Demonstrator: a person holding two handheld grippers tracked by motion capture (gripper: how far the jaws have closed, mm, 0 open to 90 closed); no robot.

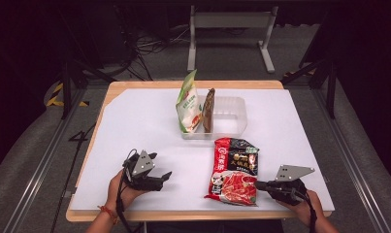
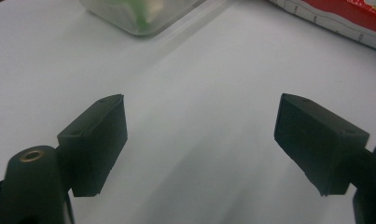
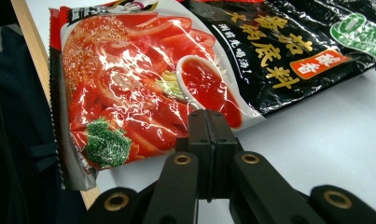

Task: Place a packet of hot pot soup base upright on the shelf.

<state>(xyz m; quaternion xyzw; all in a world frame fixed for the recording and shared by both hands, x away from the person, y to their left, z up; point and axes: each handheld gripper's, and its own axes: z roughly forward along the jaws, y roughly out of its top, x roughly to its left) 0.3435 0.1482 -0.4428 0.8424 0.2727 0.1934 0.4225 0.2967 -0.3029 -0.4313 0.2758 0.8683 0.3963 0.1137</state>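
A red and black hotpot-base packet (image 1: 234, 170) lies flat on the white sheet, near the table's front edge. My right gripper (image 1: 257, 185) is shut, its tips at the packet's right edge. In the right gripper view the closed jaws (image 3: 208, 116) overlap the packet (image 3: 176, 70); whether they pinch its edge I cannot tell. My left gripper (image 1: 159, 177) rests at the front left, open, with only bare sheet between its jaws (image 2: 199, 112). A clear plastic tub (image 1: 227, 116) behind the packet holds a green-white pouch (image 1: 188, 104) and a brown pouch (image 1: 208, 110), both upright.
The white sheet (image 1: 135, 126) covers a wooden table whose front edge (image 1: 183, 214) runs just before my hands. In the left gripper view the tub corner (image 2: 129, 16) and the packet's edge (image 2: 344, 14) sit ahead. A metal stand (image 1: 229, 34) and cables lie on the floor beyond.
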